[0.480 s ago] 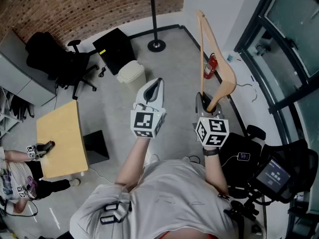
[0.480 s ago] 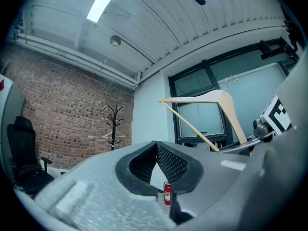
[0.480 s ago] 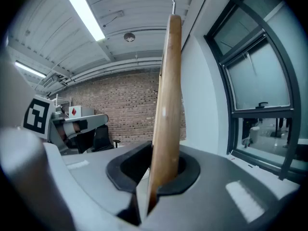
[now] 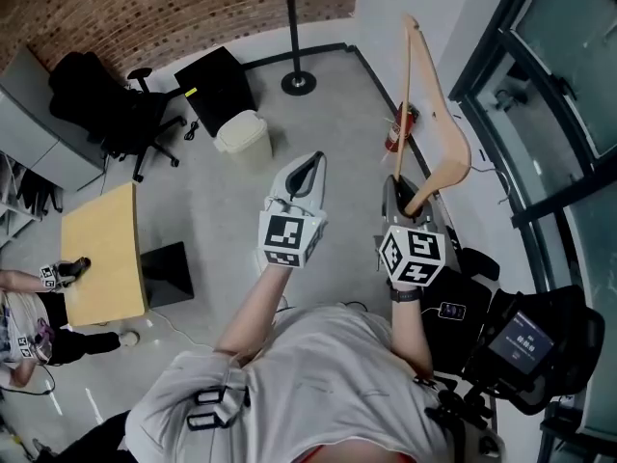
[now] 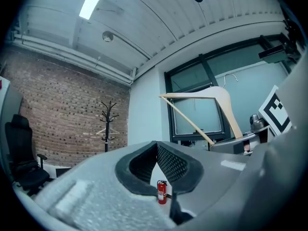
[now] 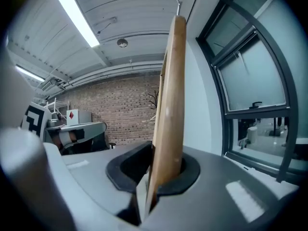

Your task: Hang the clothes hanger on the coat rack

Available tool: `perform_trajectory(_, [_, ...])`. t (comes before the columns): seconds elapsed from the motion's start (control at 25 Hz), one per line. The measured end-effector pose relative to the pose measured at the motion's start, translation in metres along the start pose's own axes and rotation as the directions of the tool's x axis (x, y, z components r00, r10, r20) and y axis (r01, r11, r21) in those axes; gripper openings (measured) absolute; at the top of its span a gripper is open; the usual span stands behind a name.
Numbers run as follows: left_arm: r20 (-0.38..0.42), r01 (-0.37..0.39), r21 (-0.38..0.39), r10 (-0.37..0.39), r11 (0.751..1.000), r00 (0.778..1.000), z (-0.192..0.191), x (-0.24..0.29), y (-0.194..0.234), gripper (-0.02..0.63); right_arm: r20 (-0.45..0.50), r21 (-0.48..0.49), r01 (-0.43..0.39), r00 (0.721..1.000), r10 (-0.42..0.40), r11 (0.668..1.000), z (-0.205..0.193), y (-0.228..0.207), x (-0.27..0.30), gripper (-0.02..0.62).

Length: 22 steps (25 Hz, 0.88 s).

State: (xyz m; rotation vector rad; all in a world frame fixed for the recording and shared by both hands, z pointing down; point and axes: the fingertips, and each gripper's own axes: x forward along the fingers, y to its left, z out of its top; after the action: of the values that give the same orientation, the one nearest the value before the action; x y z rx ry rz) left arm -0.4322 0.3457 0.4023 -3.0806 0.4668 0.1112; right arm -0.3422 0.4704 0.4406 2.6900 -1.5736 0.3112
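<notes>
My right hand-held gripper (image 4: 400, 197) clamps the hanger (image 4: 440, 114); my left hand-held gripper (image 4: 307, 168) is closed, empty. The coat rack (image 4: 291, 29) stands well ahead, with a bin (image 4: 241, 133) nearer, ahead-left.

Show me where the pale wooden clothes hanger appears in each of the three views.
Head view: the pale wooden clothes hanger is upper right, rising from the right tongs.
Left gripper view: hanger right of centre, against the window.
Right gripper view: hanger centre, edge-on, gripped by those tongs.
Shared landmark: black coat rack by the brick wall.
</notes>
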Motion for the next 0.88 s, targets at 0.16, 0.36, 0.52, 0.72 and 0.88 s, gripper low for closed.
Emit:
perform_trajectory(0.16, [-0.026, 0.008, -0.024, -0.009, 1.0, 1.0, -0.016, 0.031, -0.035, 0.0, 0.029, -0.02, 0.044, 0.999, -0.043, 0.999, -0.001, -0.048, -0.009, 0.044])
perform_trajectory(0.36, [-0.06, 0.052, -0.031, -0.054, 0.998, 0.997, -0.027, 0.039, -0.075, 0.0, 0.048, -0.046, 0.098, 0.994, -0.096, 0.994, -0.006, -0.077, -0.031, 0.044])
perform_trajectory(0.52, [-0.104, 0.093, -0.049, -0.098, 0.994, 0.99, -0.051, 0.057, -0.084, 0.0, 0.018, -0.02, 0.138, 0.99, -0.137, 0.99, -0.021, -0.097, -0.028, 0.044])
perform_trajectory(0.72, [-0.088, 0.211, -0.15, -0.226, 0.966, 0.97, -0.063, 0.105, -0.088, 0.0, -0.031, -0.019, 0.144, 0.989, -0.145, 0.989, -0.031, -0.117, 0.01, 0.046])
perform_trajectory(0.88, [-0.058, 0.238, -0.151, -0.249, 0.959, 0.967, -0.06, 0.163, -0.067, 0.0, -0.007, -0.021, 0.177, 0.984, -0.177, 0.984, -0.011, -0.132, 0.05, 0.046])
